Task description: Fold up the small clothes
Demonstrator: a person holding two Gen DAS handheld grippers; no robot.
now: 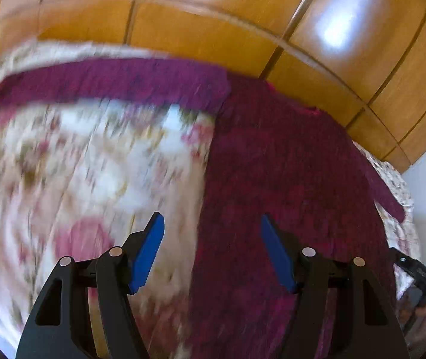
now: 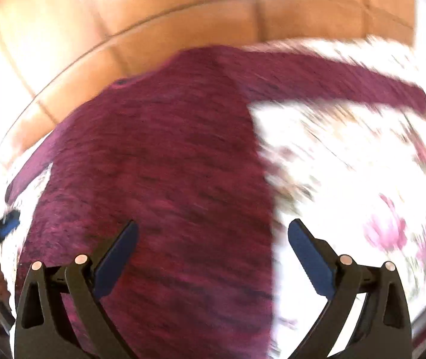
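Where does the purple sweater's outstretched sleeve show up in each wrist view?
Left wrist view: the sleeve runs across the upper left, over the floral bedspread.
Right wrist view: another sleeve reaches to the upper right; whether it is the same one I cannot tell.
Shared landmark: the wooden wardrobe behind the sweater's collar.

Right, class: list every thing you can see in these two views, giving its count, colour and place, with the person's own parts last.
Sweater: one, dark magenta knit, spread flat on the bedspread, one sleeve stretched out sideways.
Bedspread: one, cream with pink flowers, under the sweater.
Wardrobe panels: several, glossy orange-brown wood, behind the bed.
Left claw: one, black with blue pads, open, above the sweater's edge, holding nothing.
Right claw: one, black with blue pads, open, above the sweater's body, holding nothing.
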